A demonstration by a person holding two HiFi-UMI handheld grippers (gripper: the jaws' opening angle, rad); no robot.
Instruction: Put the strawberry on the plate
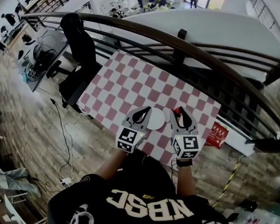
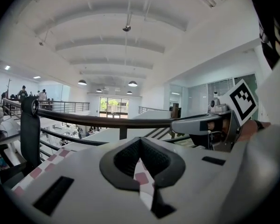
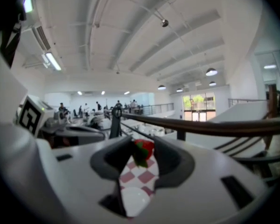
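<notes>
A small red strawberry [image 3: 145, 150] with green leaves sits pinched between the tips of my right gripper [image 3: 142, 146], which is shut on it. In the head view that gripper [image 1: 178, 110] hangs over the table's near edge, just right of the white plate [image 1: 156, 121], with the strawberry [image 1: 176, 110] showing red at its tip. Below the jaws in the right gripper view lies the plate [image 3: 134, 200] on the pink-and-white checkered cloth [image 1: 144, 85]. My left gripper [image 1: 146, 109] hovers at the plate's left rim, its fingertips together with nothing between them [image 2: 140, 141].
A dark curved railing [image 1: 177, 43] runs behind the table, with a drop to a lower floor beyond. A black office chair [image 1: 81, 55] stands at the table's left end. A red box [image 1: 217, 134] lies on the floor by the table's right corner.
</notes>
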